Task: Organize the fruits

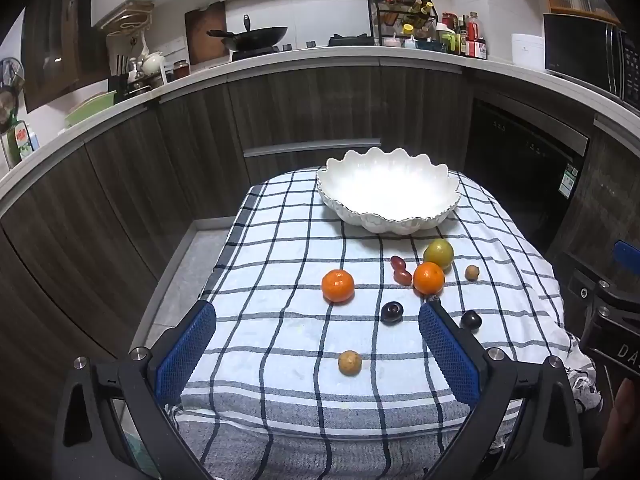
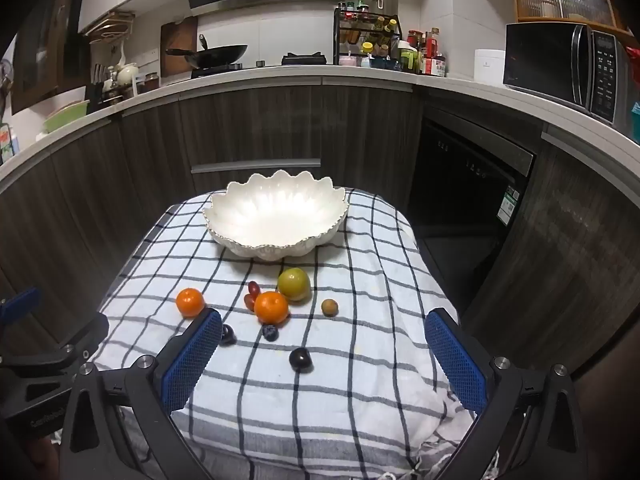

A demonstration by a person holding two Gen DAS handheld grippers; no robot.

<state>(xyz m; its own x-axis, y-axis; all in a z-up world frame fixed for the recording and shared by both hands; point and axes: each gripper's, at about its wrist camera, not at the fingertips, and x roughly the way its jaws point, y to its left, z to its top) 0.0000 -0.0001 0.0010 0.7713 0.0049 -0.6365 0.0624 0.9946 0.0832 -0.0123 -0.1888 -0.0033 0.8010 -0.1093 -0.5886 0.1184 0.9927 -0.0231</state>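
Fruits (image 2: 271,307) loose on cloth (image 2: 360,380), bowl (image 2: 276,216) (white) empty

Each gripper, left (image 1: 316,320) and right (image 2: 322,328), has a black plastic frame with two arms ending in fingers. Each finger's (image 1: 186,354) inner face carries a blue pad with a fine mesh-like grid texture. Round silver screw heads (image 1: 138,354) sit at the finger bases and outer linkage points (two visible per side). White lettering (image 2: 46,420) marks the left gripper's black housing; it is only partly legible.
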